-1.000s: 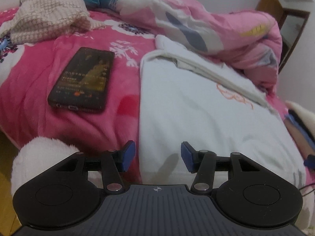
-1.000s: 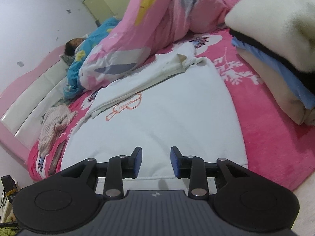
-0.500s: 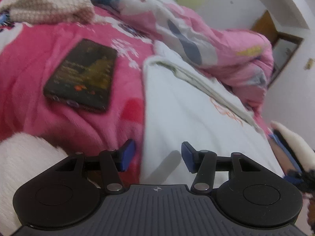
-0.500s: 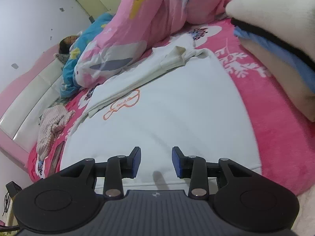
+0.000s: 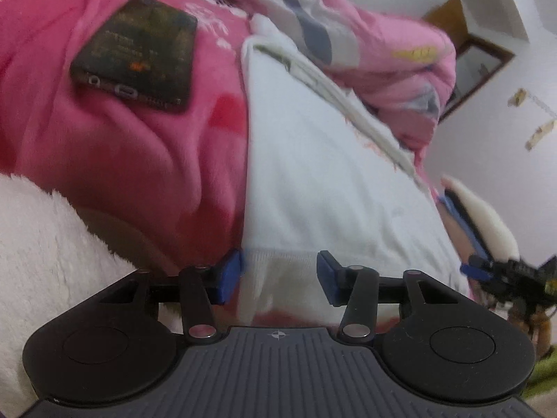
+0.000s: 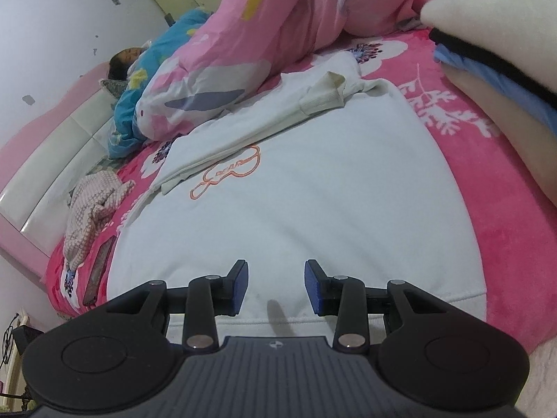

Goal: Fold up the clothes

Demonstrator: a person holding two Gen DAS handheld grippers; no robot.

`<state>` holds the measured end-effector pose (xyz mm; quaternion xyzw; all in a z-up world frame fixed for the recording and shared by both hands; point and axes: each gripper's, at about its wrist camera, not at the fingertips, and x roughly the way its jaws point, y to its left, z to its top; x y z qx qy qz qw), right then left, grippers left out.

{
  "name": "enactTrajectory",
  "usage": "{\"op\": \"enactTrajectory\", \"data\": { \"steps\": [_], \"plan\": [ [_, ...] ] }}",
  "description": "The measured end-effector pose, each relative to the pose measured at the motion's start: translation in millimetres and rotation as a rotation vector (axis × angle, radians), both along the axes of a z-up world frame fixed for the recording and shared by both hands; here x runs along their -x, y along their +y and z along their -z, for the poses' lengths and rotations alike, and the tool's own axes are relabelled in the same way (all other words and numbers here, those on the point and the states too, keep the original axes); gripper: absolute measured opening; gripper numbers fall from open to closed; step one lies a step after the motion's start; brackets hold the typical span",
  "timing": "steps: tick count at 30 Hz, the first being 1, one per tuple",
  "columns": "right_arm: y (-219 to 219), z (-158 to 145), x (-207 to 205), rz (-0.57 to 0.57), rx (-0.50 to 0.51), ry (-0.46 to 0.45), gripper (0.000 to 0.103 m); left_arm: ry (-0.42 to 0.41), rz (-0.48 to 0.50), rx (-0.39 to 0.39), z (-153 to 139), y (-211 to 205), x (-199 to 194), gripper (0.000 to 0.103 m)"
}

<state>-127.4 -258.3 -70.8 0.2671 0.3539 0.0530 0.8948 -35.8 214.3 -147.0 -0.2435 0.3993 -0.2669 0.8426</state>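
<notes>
The white sweatshirt [image 6: 296, 202] lies flat on the pink bed [image 6: 494, 216]. My left hand-held gripper [image 5: 278, 275] is closing astride its hem corner; my right hand-held gripper [image 6: 276, 287] gapes over the hem. A phone [image 5: 137, 52] lies beside the sweatshirt, a pink quilt [image 6: 278, 35] behind. Only the right view shows a sleeping person [image 6: 125, 61] beyond the quilt.

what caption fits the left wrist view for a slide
Left gripper, jaws closing around the ribbed hem corner of a white sweatshirt on a pink blanket, phone lying beside it.
</notes>
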Motion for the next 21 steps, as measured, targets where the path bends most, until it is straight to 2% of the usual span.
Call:
{"op": "enactTrajectory", "data": {
  "steps": [4,11,13,15,18,21],
  "plan": [
    [-2,3,3,0.005,-0.007,0.007,0.039,-0.016,0.035,-0.058,2,-7,-1,0.045],
    [-11,3,14,0.028,-0.006,-0.003,0.039,0.012,0.114,-0.174,14,-31,-14,0.042],
    [-18,3,20,0.05,0.004,-0.006,0.039,0.023,0.117,-0.172,14,-33,-13,0.037],
    [-26,2,27,0.078,0.02,-0.012,0.039,0.022,0.114,-0.171,12,-34,-11,0.022],
    [-42,-2,40,0.141,0.04,-0.023,0.039,0.011,0.098,-0.18,7,-35,-5,0.008],
    [-66,-2,54,0.212,0.027,-0.021,0.039,0.012,0.064,-0.173,0,-32,1,0.005]
  ]
}}
